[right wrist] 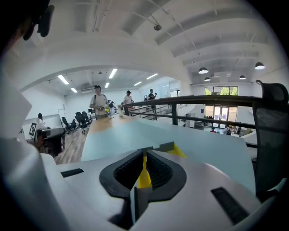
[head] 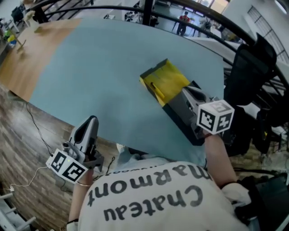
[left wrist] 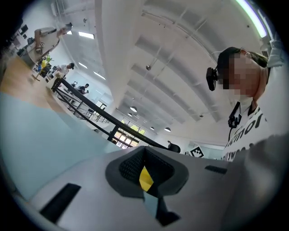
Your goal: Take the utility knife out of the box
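Note:
A yellow box [head: 165,81] with a dark lower part lies on the pale blue table [head: 104,67], right of the middle. No utility knife shows in any view. My right gripper [head: 193,94] hangs over the box's near, dark end with its jaws shut and nothing held. In the right gripper view the gripper [right wrist: 144,173] points across the table, and a yellow corner of the box [right wrist: 179,151] shows just beyond its tips. My left gripper [head: 90,122] is off the table's near edge at the lower left. Its jaws look shut and empty in the left gripper view [left wrist: 145,175].
The table's near edge [head: 90,128] runs between my left gripper and the box. Bare wood shows at the far left end [head: 27,58]. A black railing [head: 149,11] runs behind the table, and a black office chair [head: 246,72] stands to the right. People stand far off [right wrist: 99,104].

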`<state>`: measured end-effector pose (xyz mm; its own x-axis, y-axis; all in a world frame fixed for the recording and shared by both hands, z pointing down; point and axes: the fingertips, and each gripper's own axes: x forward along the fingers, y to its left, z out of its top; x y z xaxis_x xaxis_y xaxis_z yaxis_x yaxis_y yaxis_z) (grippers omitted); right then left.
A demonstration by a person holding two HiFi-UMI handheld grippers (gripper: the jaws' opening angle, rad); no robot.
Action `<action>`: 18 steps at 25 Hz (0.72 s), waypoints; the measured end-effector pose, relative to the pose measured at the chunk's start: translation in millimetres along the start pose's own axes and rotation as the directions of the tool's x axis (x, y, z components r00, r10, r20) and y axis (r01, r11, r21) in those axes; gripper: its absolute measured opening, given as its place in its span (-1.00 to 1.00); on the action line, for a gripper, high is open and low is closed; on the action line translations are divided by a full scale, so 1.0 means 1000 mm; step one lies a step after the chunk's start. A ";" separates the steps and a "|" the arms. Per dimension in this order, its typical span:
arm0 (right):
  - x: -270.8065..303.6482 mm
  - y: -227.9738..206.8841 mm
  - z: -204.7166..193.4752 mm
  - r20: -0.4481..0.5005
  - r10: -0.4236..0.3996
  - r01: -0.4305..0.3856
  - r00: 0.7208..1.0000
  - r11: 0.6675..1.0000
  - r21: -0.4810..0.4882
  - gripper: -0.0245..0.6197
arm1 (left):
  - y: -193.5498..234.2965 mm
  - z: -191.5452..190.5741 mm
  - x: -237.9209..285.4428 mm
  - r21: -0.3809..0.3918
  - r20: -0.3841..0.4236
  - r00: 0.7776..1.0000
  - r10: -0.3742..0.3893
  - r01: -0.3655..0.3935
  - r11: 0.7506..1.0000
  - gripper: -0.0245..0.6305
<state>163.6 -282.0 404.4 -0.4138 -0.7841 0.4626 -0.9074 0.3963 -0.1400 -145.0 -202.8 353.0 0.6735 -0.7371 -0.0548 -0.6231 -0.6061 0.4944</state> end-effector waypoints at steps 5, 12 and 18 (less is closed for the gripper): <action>0.036 -0.001 -0.010 -0.138 -0.031 0.024 0.990 0.999 -0.048 -0.78 | 0.025 0.011 0.038 0.033 -0.092 0.991 -0.094 0.097 0.995 -0.92; 0.075 0.003 -0.032 -0.319 -0.077 0.051 0.945 0.995 -0.090 -0.78 | 0.059 0.005 0.071 -0.053 -0.159 0.967 -0.201 0.195 0.979 -0.92; 0.103 0.006 -0.046 -0.446 -0.076 0.012 0.892 0.990 -0.144 -0.78 | 0.087 -0.008 0.093 -0.072 -0.224 0.940 -0.258 0.248 0.966 -0.92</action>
<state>118.4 -338.7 491.2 -0.2674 -0.5160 0.8138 -0.8924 0.4512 -0.0071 -133.1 -321.7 397.3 0.8828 -0.4695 0.0150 -0.4060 -0.7467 0.5268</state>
